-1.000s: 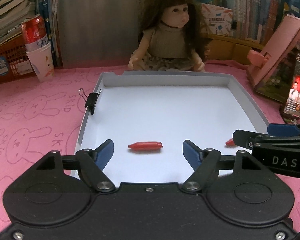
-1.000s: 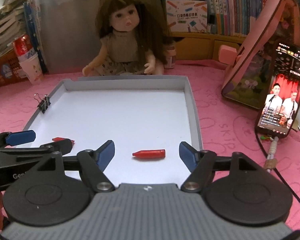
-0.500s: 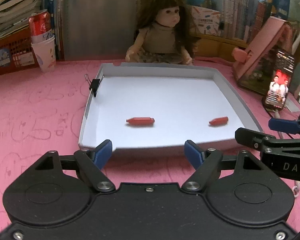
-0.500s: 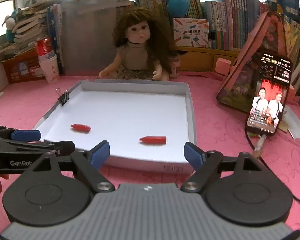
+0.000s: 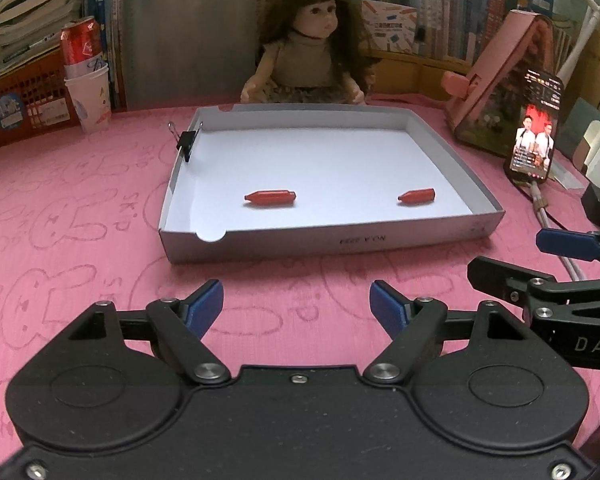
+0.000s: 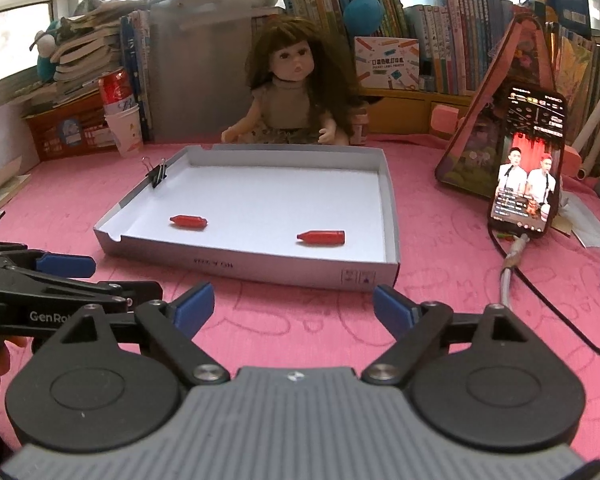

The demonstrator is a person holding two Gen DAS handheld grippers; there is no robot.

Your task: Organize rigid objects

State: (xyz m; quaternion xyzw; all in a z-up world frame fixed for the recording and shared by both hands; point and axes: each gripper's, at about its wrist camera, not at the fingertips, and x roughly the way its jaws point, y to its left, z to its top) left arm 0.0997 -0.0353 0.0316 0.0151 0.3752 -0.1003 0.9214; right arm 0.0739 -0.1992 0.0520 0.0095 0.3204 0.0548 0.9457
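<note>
Two small red plastic caps, hard, light and likely slippery, are lying mid-frame in the shallow white cardboard tray. They are best being gripped across the middle. The jaws of the left gripper and right gripper have just been opening, wide and empty.

I am seeing two small red bullet-shaped plastic caps lying on their sides, well apart, inside the shallow white cardboard tray.

A: Lettering on the tools? 
B: "DAS", cut off, on the right gripper, seen right of the left gripper's fingers; "GenRo", cut off, on the left gripper, seen at left.
A: Table cloth?
B: "SKIP", ahead-left of the left tool.
A: Box front wall?
B: Printed, upside down, unreadable.
</note>
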